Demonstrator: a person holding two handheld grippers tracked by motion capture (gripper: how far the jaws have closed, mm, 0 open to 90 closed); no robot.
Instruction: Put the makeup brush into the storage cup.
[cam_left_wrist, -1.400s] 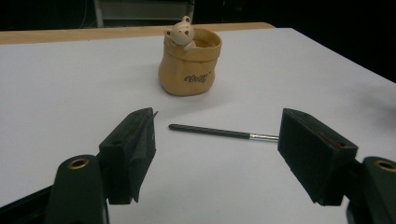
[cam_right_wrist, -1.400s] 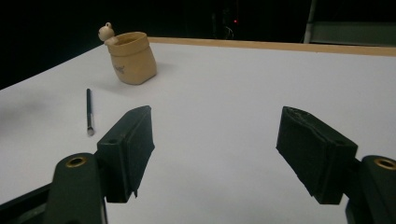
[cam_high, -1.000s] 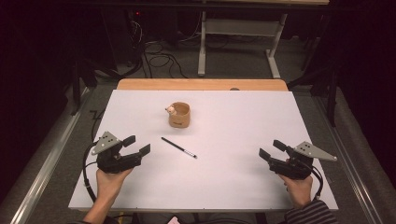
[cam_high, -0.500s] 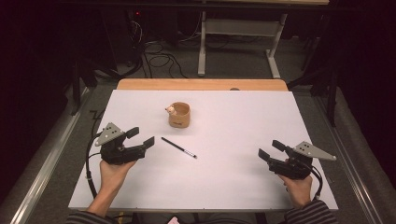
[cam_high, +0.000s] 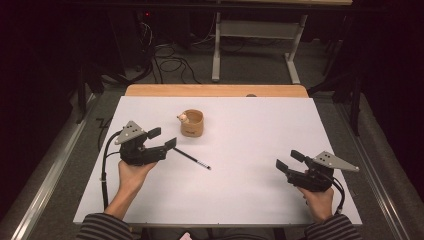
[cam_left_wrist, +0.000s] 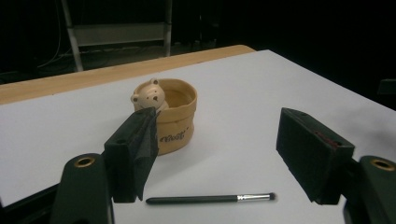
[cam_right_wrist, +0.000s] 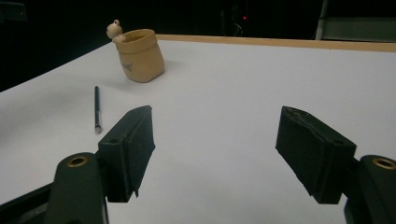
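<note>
A tan ceramic cup (cam_high: 192, 123) with a small bear head on its rim stands on the white table (cam_high: 260, 130), left of middle; it also appears as the cup (cam_left_wrist: 170, 114) and the cup (cam_right_wrist: 139, 55). A thin black brush (cam_high: 192, 158) lies just in front of it, seen as the brush (cam_left_wrist: 210, 198) and the brush (cam_right_wrist: 97, 108). My left gripper (cam_high: 163, 138) is open, its jaws wide apart close to the brush's handle end. My right gripper (cam_high: 289, 160) is open over bare table at the right, far from both objects.
A wooden strip (cam_high: 215, 90) runs along the table's far edge. Beyond it stand a metal table frame (cam_high: 255, 40) and cables on the dark floor. Bare white surface lies between the two grippers.
My left gripper has moved forward and right, toward the brush and cup. The right gripper has stayed in place. Brush and cup are unmoved.
</note>
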